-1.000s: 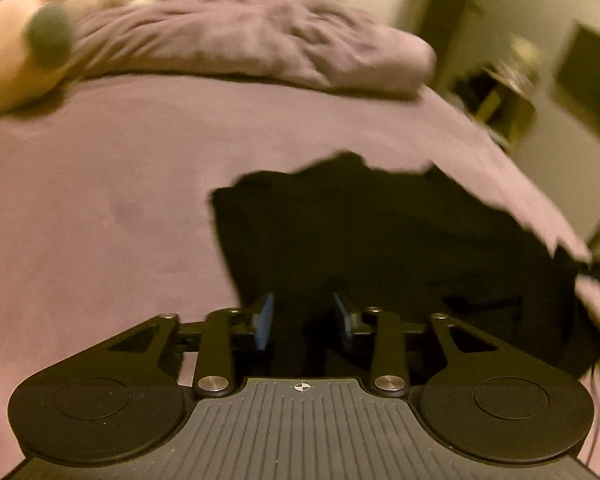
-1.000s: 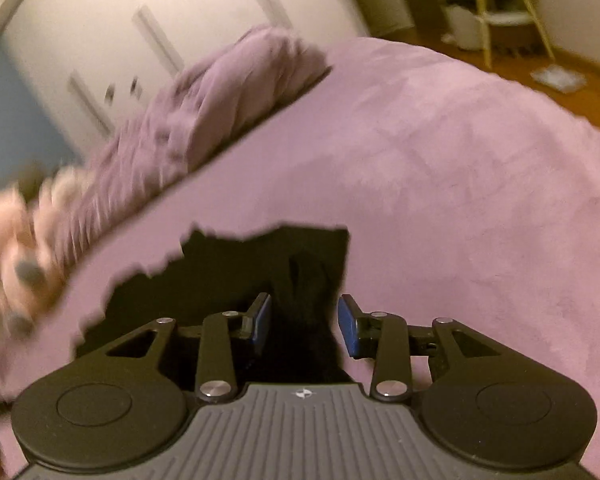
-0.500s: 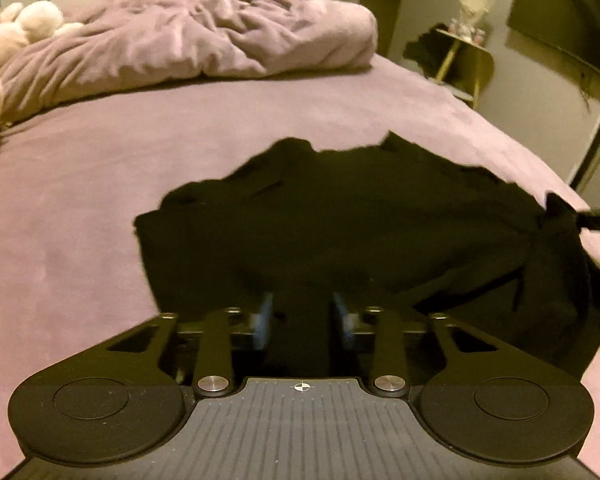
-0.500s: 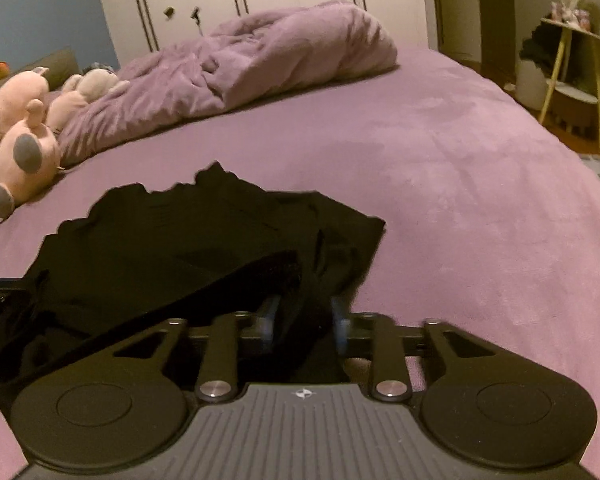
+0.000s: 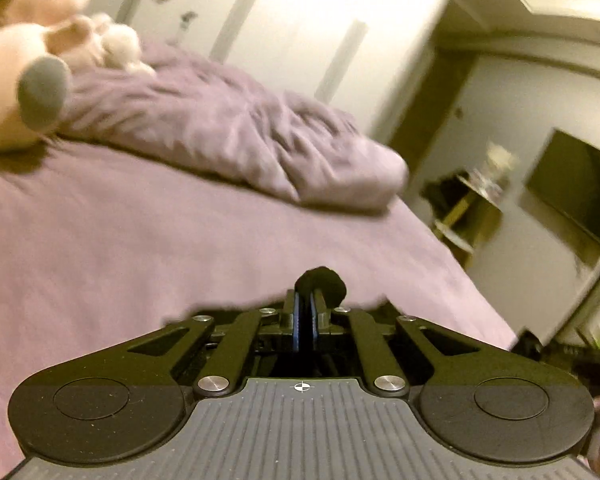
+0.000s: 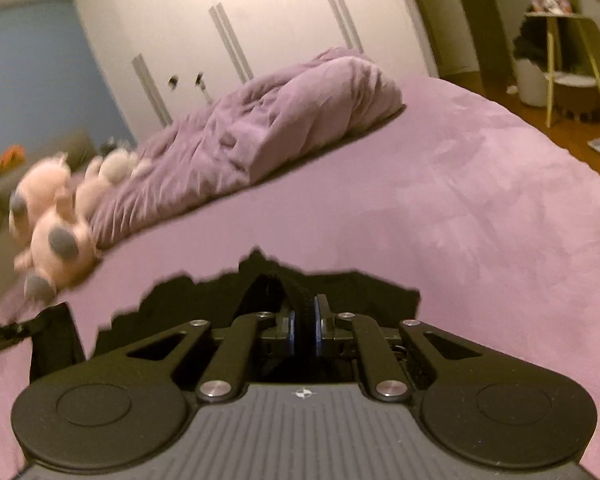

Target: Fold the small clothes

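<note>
Both jaws, open a second ago, have clamped: the left gripper (image 5: pixel 305 312) and right gripper (image 6: pixel 305 320) each pinch the black garment (image 6: pixel 352 286) at lower centre, lifting its edge off the purple bed (image 6: pixel 480 208) for a fold

The black garment (image 6: pixel 340 284) is soft, matt cloth. The bed cover (image 6: pixel 480 208) looks like a velvety purple fabric with a brushed nap; the far duvet (image 6: pixel 268 128) is crumpled cloth. The plush toys (image 6: pixel 56 232) are fuzzy. Both gripper bodies are matt black plastic with shiny metal rivets (image 5: pixel 214 383), and the wardrobe doors (image 6: pixel 260 12) look smooth.
</note>
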A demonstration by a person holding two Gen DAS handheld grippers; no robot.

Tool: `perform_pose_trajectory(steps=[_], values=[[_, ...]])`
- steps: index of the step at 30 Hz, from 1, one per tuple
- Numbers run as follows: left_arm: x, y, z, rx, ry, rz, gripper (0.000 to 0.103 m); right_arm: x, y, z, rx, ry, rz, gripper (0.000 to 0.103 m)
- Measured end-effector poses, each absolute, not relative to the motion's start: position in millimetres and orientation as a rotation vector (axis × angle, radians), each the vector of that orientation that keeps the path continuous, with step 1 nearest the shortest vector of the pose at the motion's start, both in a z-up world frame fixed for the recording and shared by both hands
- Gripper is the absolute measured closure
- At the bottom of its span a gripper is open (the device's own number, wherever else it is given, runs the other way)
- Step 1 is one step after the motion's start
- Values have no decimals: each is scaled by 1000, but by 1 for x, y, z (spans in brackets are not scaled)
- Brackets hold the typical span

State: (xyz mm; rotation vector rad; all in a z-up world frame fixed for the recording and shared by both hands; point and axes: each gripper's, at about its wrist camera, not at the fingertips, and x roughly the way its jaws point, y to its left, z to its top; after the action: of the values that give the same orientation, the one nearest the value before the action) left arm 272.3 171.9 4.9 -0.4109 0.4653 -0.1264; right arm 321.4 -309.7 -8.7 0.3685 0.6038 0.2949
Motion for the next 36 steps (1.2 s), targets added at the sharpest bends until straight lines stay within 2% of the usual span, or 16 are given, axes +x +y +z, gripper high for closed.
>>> perform_pose_trajectory(steps=[8,9,10,11,12,14,18,20,22,24,25,27,28,29,32,36], values=[[327,189,-17,-463,530,209,94,393,-298,-22,379,639,85,92],[333,190,-23,-463,553,247,93,398,-298,-27,394,644,70,86],[334,191,-29,-454,574,271,91,401,-297,-31,390,655,32,63],[337,190,-36,-439,591,291,87,401,-297,-35,377,655,-4,44],[337,189,-42,-431,601,286,85,397,-296,-39,366,647,-8,41],[337,192,-52,-425,642,246,66,396,-294,-51,329,676,39,41],[339,191,-70,-419,730,210,59,399,-285,-68,246,720,107,41],[340,192,-76,-437,754,204,52,404,-279,-70,216,718,113,41],[345,195,-81,-456,774,194,51,411,-270,-72,169,718,111,41],[350,198,-84,-472,793,191,53,424,-261,-75,117,741,91,44],[351,198,-85,-478,795,185,56,429,-257,-76,104,753,79,48],[359,196,-86,-464,812,170,73,433,-255,-78,122,757,87,62],[361,195,-85,-446,808,179,86,434,-254,-79,130,743,91,75],[363,194,-83,-433,800,178,93,434,-252,-78,131,735,101,89],[362,186,-72,-392,738,178,93,430,-248,-74,114,687,106,98],[356,176,-53,-334,629,191,93,417,-258,-57,136,566,39,99]])
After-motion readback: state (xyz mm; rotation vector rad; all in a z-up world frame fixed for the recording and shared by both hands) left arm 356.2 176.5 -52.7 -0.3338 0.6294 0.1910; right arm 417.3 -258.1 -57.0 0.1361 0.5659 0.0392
